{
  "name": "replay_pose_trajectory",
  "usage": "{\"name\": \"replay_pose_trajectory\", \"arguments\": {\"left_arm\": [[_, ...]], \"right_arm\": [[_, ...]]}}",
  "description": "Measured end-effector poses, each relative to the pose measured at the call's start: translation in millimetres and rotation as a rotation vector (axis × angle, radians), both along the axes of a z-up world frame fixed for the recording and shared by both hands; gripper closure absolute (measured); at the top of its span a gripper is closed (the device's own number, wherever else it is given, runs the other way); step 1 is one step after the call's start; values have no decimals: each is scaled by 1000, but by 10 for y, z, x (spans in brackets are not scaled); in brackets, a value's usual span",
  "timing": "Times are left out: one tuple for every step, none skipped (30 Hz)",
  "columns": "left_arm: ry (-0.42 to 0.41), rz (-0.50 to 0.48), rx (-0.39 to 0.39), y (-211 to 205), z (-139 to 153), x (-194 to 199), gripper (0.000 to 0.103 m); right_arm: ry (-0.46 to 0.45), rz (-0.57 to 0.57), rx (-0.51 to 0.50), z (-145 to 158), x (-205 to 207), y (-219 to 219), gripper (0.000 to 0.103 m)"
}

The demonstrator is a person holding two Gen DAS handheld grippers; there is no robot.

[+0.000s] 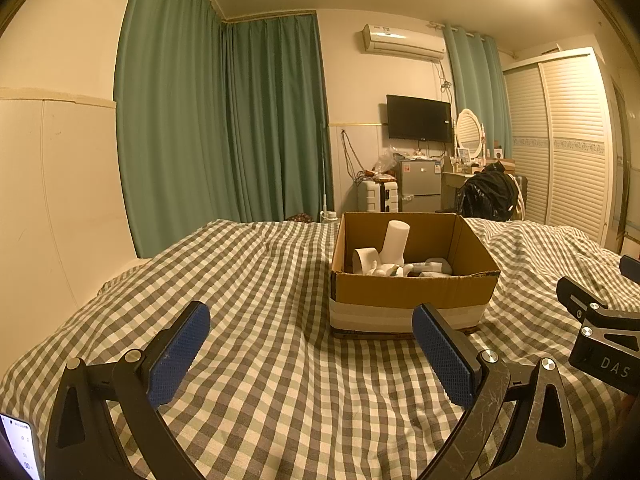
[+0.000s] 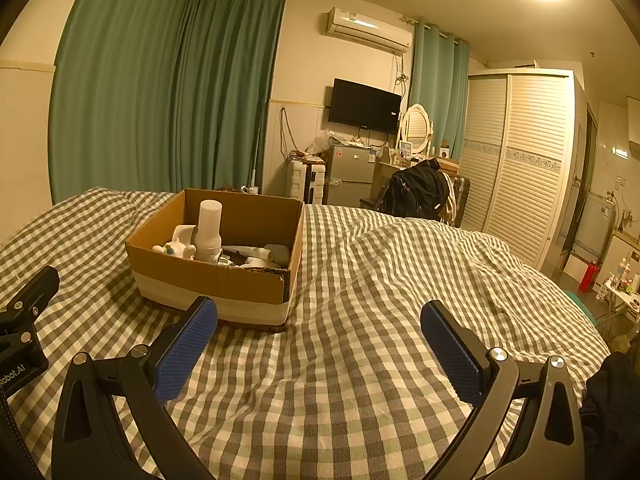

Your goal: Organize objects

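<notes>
An open cardboard box (image 1: 412,290) (image 2: 208,276) stands on the checked bedspread (image 1: 260,280) (image 2: 380,280). Inside it a tall white bottle (image 1: 396,242) (image 2: 209,226) stands upright among several small white items, including a tape roll (image 1: 365,259) (image 2: 185,235), a small white figure (image 2: 174,249) and a lying tube (image 2: 256,253). My left gripper (image 1: 312,354) is open and empty, just short of the box's near side. My right gripper (image 2: 320,354) is open and empty, over bare bedspread to the right of the box. The right gripper's body (image 1: 600,332) shows at the left wrist view's right edge.
Green curtains (image 1: 224,120) hang beyond the bed. At the far wall are a TV (image 1: 418,118), a small fridge (image 1: 420,184), a white suitcase (image 1: 378,196), a chair with dark clothing (image 1: 488,196) and a louvred wardrobe (image 1: 560,140). A phone screen (image 1: 20,452) glows at lower left.
</notes>
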State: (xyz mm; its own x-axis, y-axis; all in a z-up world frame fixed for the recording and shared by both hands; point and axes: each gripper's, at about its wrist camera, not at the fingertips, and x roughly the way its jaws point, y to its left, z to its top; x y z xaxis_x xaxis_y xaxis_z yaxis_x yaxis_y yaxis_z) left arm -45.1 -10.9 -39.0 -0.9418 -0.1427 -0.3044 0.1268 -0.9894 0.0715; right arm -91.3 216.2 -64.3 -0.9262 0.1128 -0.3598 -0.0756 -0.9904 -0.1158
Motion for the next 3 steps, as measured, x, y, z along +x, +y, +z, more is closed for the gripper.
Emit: {"name": "replay_pose_trajectory", "arguments": {"left_arm": [[0,0,0,0,1,-1,0],[1,1,0,-3,2,1,0],[0,0,1,-2,-5,-2,0]], "right_arm": [[0,0,0,0,0,0,1],[0,0,0,-1,3,2,1],[0,0,0,-1,4,3,1]]}}
